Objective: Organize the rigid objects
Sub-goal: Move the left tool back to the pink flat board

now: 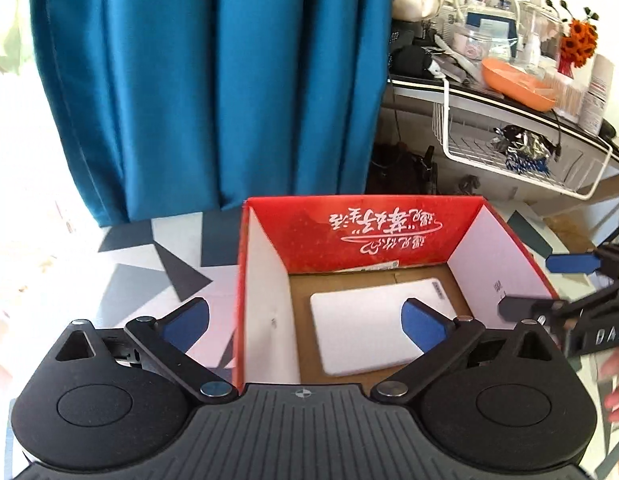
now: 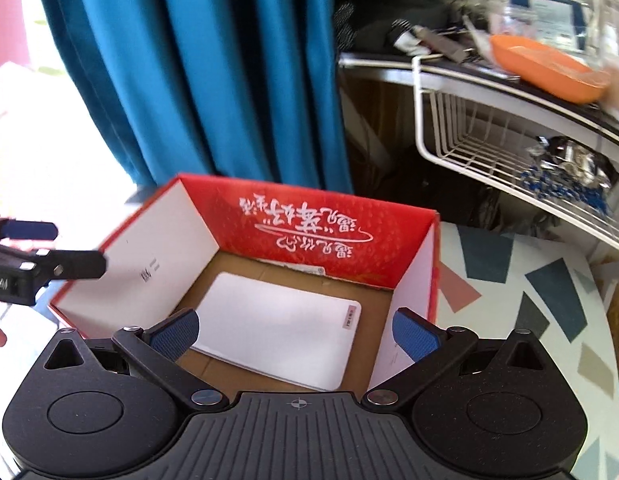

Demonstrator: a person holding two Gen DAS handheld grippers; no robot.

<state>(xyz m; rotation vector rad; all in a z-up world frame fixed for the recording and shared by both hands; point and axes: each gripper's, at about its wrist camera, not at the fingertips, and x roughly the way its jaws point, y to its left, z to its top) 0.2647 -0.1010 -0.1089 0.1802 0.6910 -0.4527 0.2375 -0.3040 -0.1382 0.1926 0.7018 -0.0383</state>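
Currently, the left gripper (image 1: 305,322) has its blue-padded fingers (image 1: 423,328) spread to full width, gripping nothing; one finger hangs outside the left wall of the open red cardboard box with white inner walls (image 1: 265,280), the other over its interior. The right gripper (image 2: 295,336) is likewise fully spread and empty, hovering above the near right part of the same box. A flat white rectangular card with rounded corners (image 1: 365,328) lies on the brown box floor, clear of all pads. The box sits on a table with a grey geometric pattern (image 2: 509,280). A teal curtain (image 1: 213,80) hangs at the far side; a white wire basket (image 2: 489,148) hangs far right.
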